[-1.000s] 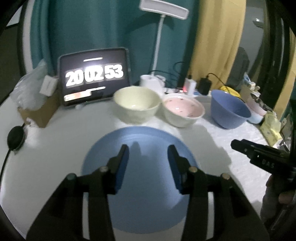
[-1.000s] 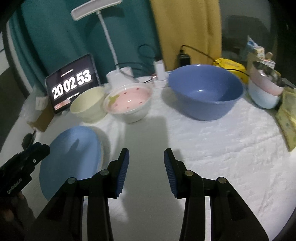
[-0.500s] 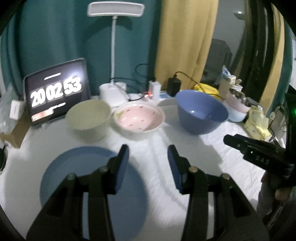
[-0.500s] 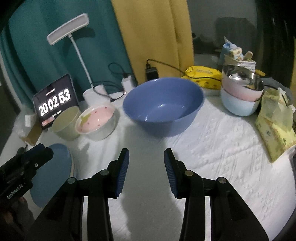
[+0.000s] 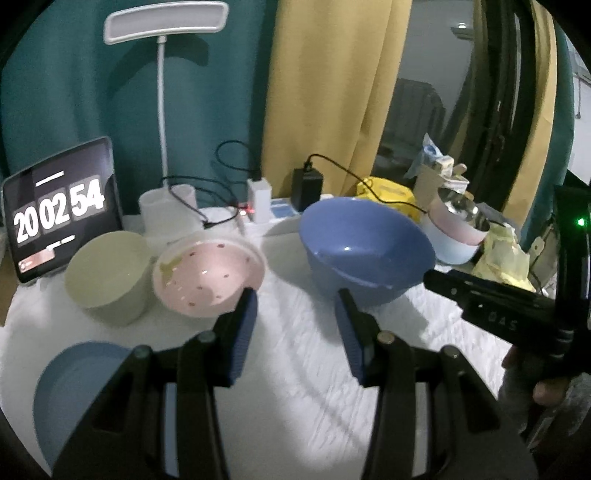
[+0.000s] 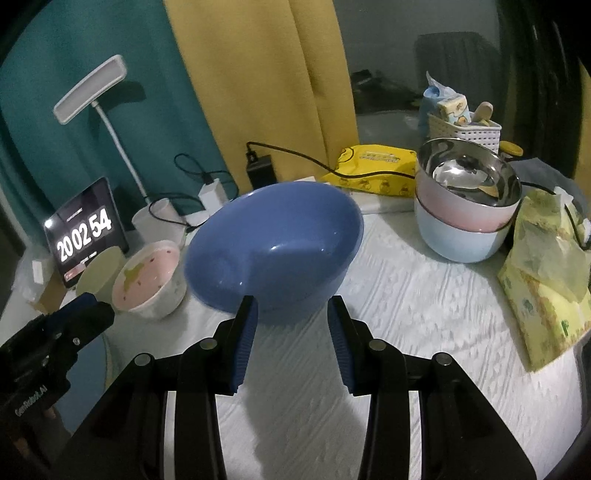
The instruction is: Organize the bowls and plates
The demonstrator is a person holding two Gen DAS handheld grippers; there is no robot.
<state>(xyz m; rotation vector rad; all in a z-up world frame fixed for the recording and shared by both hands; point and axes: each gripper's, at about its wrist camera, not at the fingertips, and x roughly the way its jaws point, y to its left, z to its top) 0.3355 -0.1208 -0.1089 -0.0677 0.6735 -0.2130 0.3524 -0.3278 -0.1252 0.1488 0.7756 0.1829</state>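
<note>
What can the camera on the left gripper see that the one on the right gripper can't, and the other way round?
Only the left wrist view shows most of the blue plate at its lower left.

Only the right wrist view shows the white basket behind the stacked bowls plainly, and the whole yellow packet.

Both show the big blue bowl, the pink bowl, the pale green bowl, the clock screen and the lamp.

Teal wall (image 5: 55, 92), yellow curtain (image 5: 332, 92), white desk lamp (image 5: 164, 22), white textured tablecloth (image 6: 424, 314).
</note>
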